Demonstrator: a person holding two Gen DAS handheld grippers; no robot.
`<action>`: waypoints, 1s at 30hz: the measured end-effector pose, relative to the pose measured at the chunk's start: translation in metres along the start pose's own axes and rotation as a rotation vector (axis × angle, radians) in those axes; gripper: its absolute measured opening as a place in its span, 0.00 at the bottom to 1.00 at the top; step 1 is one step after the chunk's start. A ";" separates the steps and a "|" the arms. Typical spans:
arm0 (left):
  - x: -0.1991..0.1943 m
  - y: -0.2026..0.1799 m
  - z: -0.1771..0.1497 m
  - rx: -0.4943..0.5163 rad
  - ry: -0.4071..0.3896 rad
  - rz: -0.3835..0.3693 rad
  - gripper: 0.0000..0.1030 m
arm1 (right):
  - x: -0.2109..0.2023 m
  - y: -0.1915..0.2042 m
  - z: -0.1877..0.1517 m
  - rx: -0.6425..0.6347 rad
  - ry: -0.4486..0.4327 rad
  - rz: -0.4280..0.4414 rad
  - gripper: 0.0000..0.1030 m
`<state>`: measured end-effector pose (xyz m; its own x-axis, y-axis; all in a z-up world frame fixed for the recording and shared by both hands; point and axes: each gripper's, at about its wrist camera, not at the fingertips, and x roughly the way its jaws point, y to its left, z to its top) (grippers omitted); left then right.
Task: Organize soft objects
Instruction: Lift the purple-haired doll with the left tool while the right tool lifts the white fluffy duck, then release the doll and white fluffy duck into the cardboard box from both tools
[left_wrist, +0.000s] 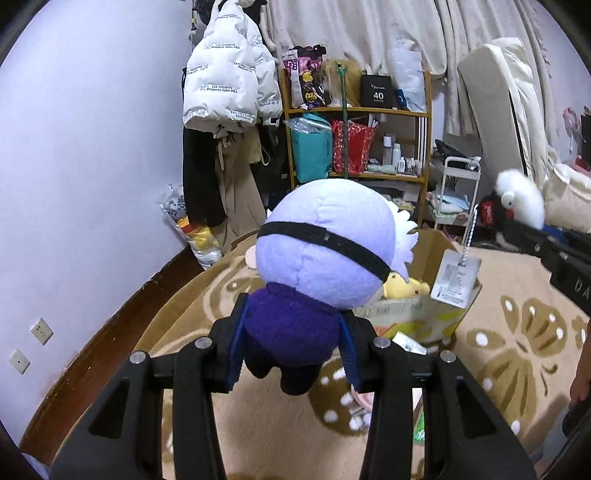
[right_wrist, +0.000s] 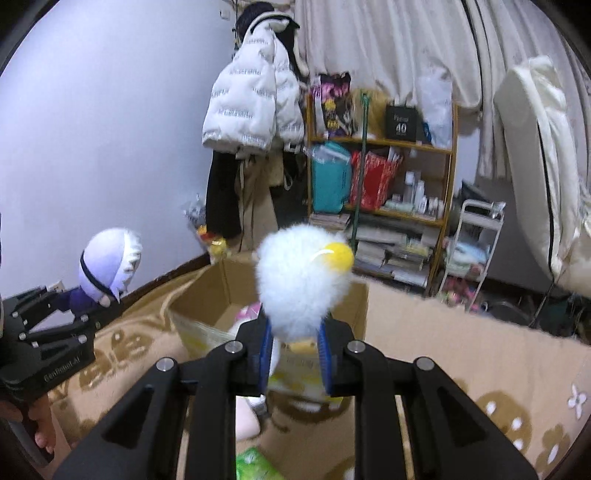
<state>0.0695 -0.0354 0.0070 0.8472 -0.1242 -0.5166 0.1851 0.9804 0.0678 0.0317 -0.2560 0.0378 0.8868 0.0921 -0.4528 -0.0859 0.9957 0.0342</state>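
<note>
Brown flowery carpet (left_wrist: 517, 295) carries a cardboard box (right_wrist: 207, 291). Left gripper (left_wrist: 291, 347) squeezes the purple doll (left_wrist: 317, 254); right gripper (right_wrist: 295, 350) squeezes the white fluffy bird (right_wrist: 299, 288). Both hang near the box. Either toy could drop outside it, or they could bump.

Purple-bodied plush doll (left_wrist: 295, 325) and fluffy white bird plush (right_wrist: 301, 291) held upright above cardboard box (right_wrist: 221, 291).

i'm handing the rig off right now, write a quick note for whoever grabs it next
Left claw: shut on the purple doll, held up above the rug.
Right claw: shut on the white fluffy bird, also held up.
Cardboard box sits open on the rug just ahead; a yellow plush and other soft items are already inside.
Left to do: drop both toys into the box; check the rug near it for stragglers.
</note>
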 end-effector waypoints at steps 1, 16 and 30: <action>0.002 0.000 0.003 -0.005 0.004 -0.003 0.40 | 0.000 -0.001 0.007 -0.004 -0.010 -0.003 0.21; 0.034 -0.011 0.063 0.009 -0.069 0.009 0.41 | 0.036 -0.004 0.048 -0.070 -0.074 -0.029 0.22; 0.101 -0.027 0.039 0.048 0.064 -0.013 0.42 | 0.094 -0.005 0.015 -0.102 0.039 -0.072 0.22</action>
<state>0.1693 -0.0803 -0.0135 0.8113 -0.1258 -0.5710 0.2211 0.9701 0.1004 0.1219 -0.2519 0.0088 0.8744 0.0181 -0.4848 -0.0702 0.9935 -0.0895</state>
